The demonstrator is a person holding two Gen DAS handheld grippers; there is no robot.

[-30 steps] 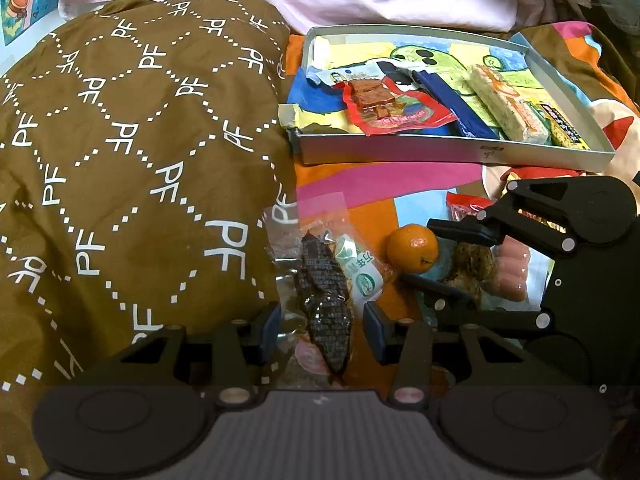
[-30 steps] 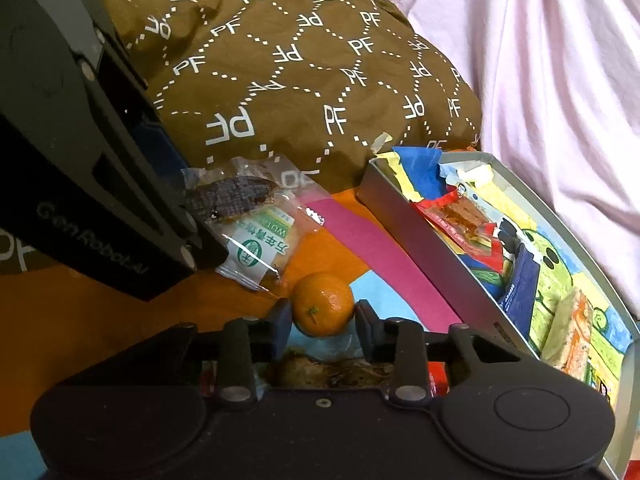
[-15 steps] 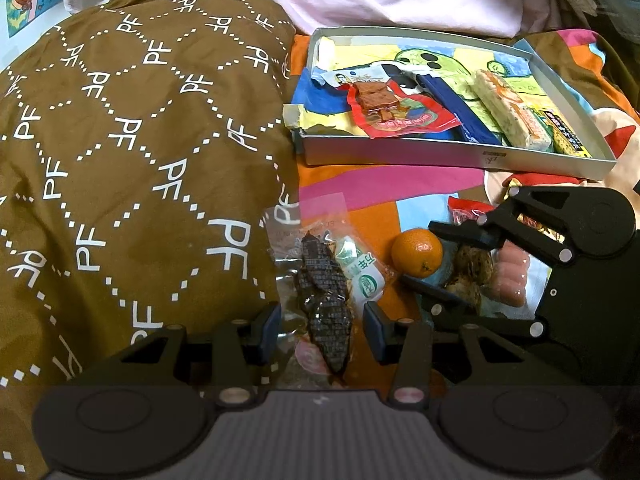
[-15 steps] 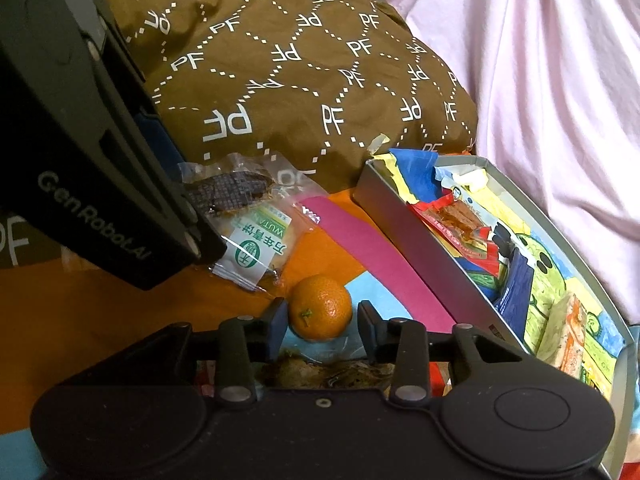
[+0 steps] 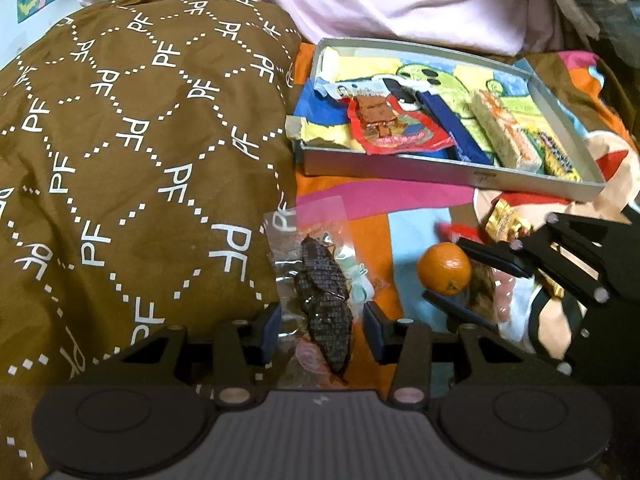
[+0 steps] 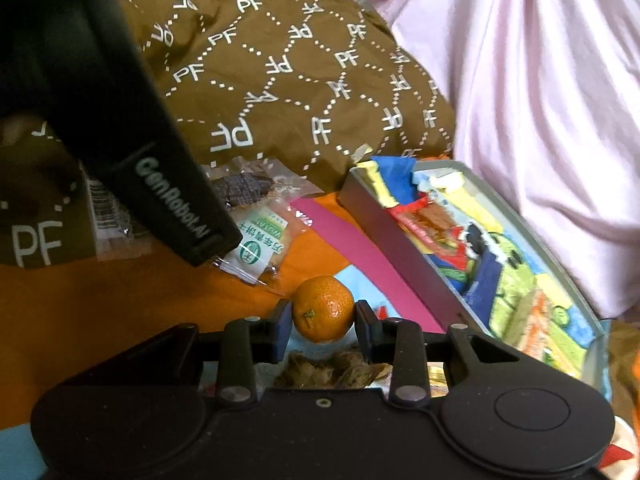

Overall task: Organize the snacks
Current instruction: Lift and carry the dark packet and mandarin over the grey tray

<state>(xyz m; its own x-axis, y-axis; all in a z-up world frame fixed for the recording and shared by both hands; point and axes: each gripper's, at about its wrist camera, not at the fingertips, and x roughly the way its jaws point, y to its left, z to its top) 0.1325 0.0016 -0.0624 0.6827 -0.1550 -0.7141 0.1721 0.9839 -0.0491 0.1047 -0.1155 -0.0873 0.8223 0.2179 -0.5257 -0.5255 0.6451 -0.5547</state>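
Tray (image 5: 448, 170) ahead of the gripper: matt grey metal. Snack packet (image 5: 320, 292) between the fingers: glossy clear plastic. Quilt (image 5: 132, 160) left: matt printed cloth.

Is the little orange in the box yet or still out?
Out. The orange sits between the right gripper fingers, above the colourful sheet, beside the grey box, not inside it.

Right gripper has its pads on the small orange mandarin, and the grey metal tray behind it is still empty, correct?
Not quite. The right gripper does bracket the small orange mandarin, but the grey metal tray is not empty: the left wrist view shows a red snack packet and other wrapped snacks inside.
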